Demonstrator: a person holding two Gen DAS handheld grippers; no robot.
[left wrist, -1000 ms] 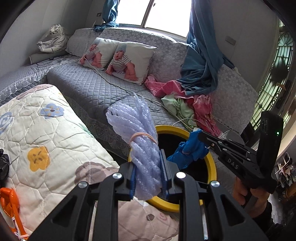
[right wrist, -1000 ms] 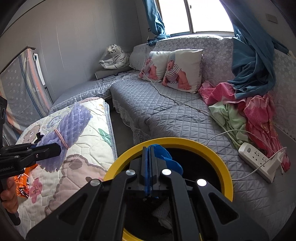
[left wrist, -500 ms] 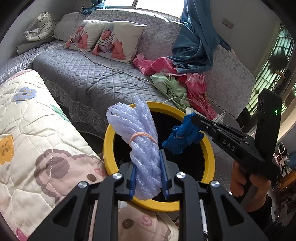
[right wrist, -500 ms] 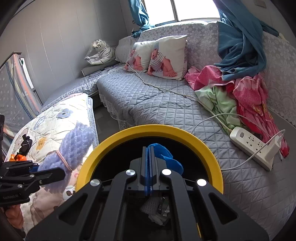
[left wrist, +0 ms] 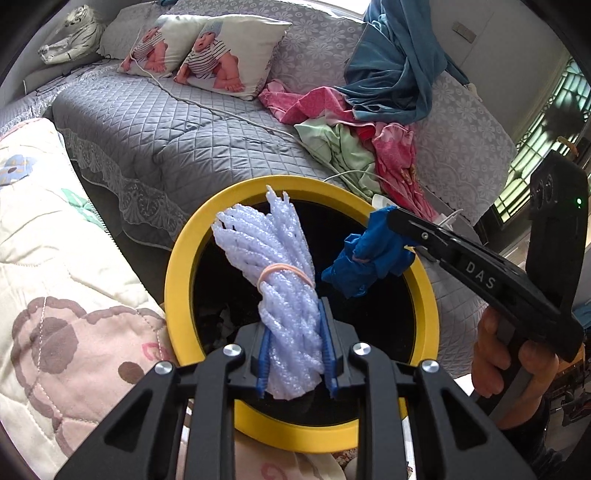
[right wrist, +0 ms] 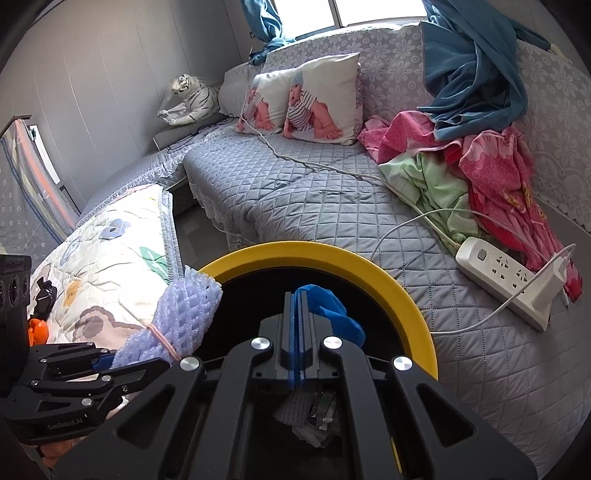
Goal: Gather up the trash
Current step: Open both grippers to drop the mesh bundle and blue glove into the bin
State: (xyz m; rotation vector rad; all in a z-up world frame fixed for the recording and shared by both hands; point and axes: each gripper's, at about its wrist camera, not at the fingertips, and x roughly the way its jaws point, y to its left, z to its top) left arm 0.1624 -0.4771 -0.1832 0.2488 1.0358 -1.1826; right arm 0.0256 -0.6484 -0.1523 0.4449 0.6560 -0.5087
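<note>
Grey quilted sofa, baby-print cushions, bright window

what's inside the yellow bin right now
Pale crumpled scraps lie at the bottom of the yellow bin. The right gripper and its blue rag cover much of the dark interior, so anything else there stays hidden.

"DAS" on right gripper; "GenRobot.AI" on left gripper.
</note>
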